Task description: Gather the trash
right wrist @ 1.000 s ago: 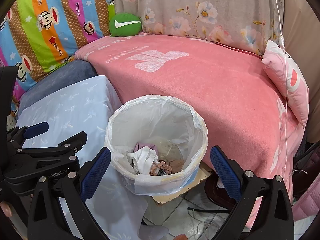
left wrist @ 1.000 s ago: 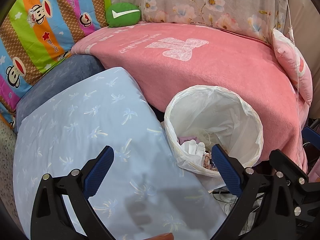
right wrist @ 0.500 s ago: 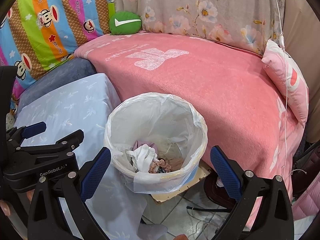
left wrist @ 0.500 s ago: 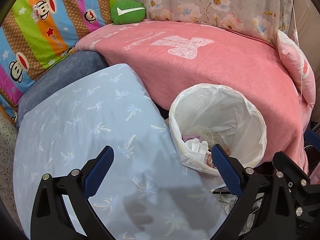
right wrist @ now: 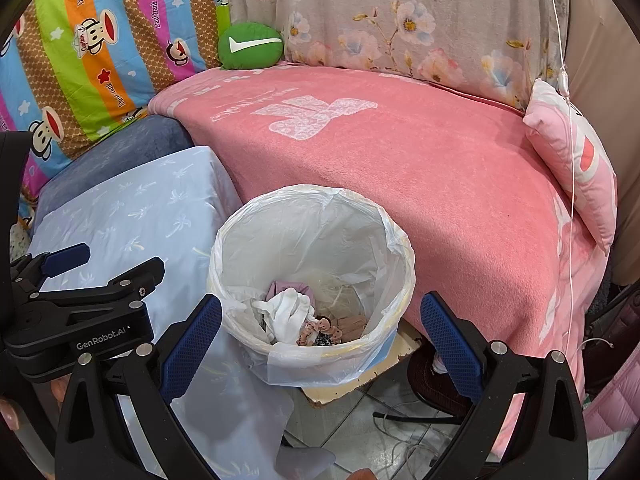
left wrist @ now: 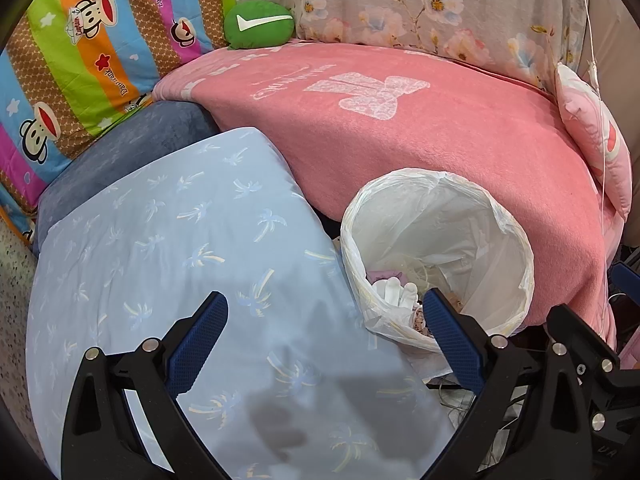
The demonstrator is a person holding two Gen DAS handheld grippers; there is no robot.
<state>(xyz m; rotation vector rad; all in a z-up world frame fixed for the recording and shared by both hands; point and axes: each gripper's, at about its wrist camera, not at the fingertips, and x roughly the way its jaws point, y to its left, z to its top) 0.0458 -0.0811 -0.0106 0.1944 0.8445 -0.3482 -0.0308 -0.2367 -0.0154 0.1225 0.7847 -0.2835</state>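
A round bin lined with a white plastic bag (right wrist: 394, 248) stands on the floor between the pale blue cushion and the pink blanket; it also shows in the left wrist view (left wrist: 516, 240). Inside lie a crumpled white tissue (right wrist: 290, 308), a purple scrap and small brownish bits. My right gripper (right wrist: 320, 332) is open and empty, held just above the bin's near rim. My left gripper (left wrist: 326, 334) is open and empty over the blue cushion, left of the bin. It also shows at the left in the right wrist view (right wrist: 80, 280).
A pale blue palm-print cushion (left wrist: 180, 248) lies left of the bin. A pink blanket (right wrist: 420, 152) covers the sofa seat behind it. A green round pillow (right wrist: 250, 46) and a pink pillow (right wrist: 576, 172) lie on the sofa. Cables and cardboard (right wrist: 360, 384) lie on the tiled floor.
Both grippers have drifted slightly; the left view has shifted so the bin and cushion sit a little lower. Both stay open and empty. The bin's contents are unchanged.
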